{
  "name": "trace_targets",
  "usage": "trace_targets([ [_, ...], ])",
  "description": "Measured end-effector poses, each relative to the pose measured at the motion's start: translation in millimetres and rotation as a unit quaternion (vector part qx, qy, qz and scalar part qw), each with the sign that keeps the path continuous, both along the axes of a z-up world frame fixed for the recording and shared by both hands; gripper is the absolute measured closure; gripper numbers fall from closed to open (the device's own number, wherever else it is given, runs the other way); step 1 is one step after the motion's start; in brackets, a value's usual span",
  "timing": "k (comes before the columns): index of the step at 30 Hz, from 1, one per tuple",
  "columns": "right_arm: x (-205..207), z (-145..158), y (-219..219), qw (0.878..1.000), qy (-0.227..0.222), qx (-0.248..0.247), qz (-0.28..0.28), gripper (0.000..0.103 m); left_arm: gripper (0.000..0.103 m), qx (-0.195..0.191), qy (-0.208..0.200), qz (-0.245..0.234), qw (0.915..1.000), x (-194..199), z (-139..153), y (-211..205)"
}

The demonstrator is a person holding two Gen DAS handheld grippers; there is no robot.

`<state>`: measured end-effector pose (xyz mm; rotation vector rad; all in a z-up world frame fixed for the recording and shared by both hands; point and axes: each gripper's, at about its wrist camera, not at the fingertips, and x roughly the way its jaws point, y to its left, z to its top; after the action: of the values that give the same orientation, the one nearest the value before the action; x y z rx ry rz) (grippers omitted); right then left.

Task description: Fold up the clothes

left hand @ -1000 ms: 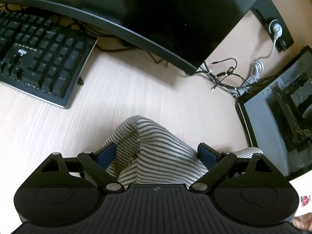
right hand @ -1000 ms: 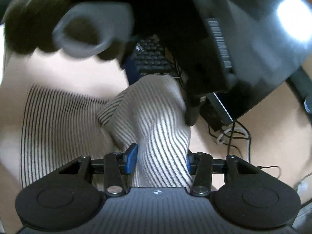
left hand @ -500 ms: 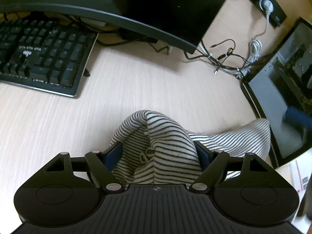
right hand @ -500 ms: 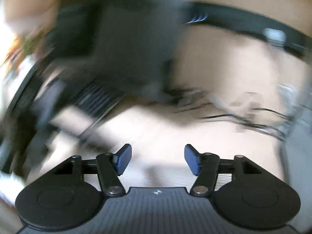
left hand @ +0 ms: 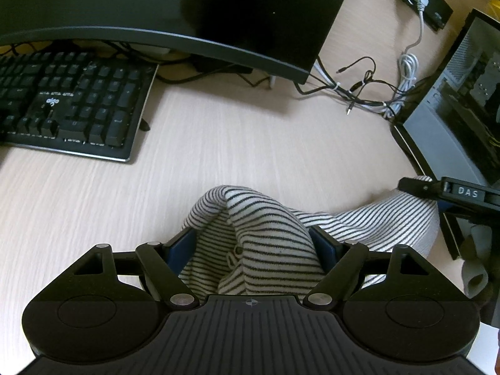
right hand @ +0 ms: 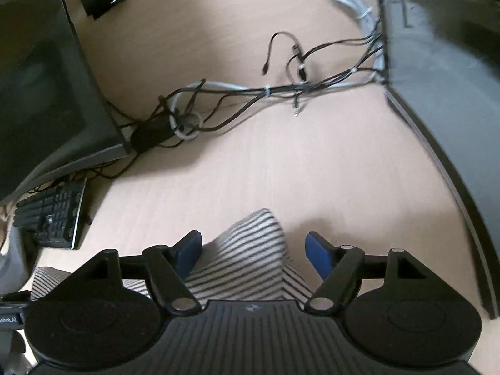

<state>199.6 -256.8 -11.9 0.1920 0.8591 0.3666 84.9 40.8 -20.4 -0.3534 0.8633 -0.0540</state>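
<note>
Right gripper (right hand: pixel 253 250) let go of the striped garment (left hand: pixel 265 234) about half a second back and swung round; its pads are spread now, with a striped corner (right hand: pixel 250 250) lying between them, left pad close to or brushing the cloth, right pad clearly apart. Can't tell whether it's about to re-pinch, frame is a bit blurred.

Left gripper (left hand: pixel 253 243) has kept its hold throughout: pads pressed into a bunched hump of the cloth, which rises just ahead of the fingers and trails off to its right toward the other tool.

Read: one fold pass is probably over and the right side is re-gripping a fresh corner. Garment is still lumpy, so the fold is far from done.

Surface: pale wood-grain desk (left hand: pixel 218 156), flat, enough bare area ahead of both grippers to lay cloth out. Ahead-left of the left gripper a black keyboard (left hand: pixel 68 103), monitor (left hand: pixel 156 6) beyond it. Cable tangle (right hand: pixel 234 93) ahead of the right gripper, PC case (right hand: pixel 437 78) to its right. Snag risk if cloth is dragged forward.
</note>
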Motion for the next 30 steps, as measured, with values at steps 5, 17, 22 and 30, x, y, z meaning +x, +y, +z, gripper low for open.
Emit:
trace_targets([
  [5,8.4,-20.3,-0.2,0.999,0.039,0.032,0.013,0.040,0.016,-0.041,0.022,0.017,0.9988,4.2,-6.7,10.1],
  [17,35.4,-15.7,11.1,0.999,0.011,0.031,0.035,0.059,0.043,-0.025,-0.008,-0.009,0.9996,67.8,1.4,-2.5],
  [22,31.7,3.2,-2.3,0.998,-0.043,0.020,0.033,0.059,0.046,-0.022,-0.037,-0.014,0.9990,73.1,9.2,-1.0],
  [30,-7.9,-31.1,-23.7,0.999,-0.032,-0.001,0.015,0.037,0.028,0.014,-0.026,-0.036,0.9989,44.3,-10.0,-5.7],
])
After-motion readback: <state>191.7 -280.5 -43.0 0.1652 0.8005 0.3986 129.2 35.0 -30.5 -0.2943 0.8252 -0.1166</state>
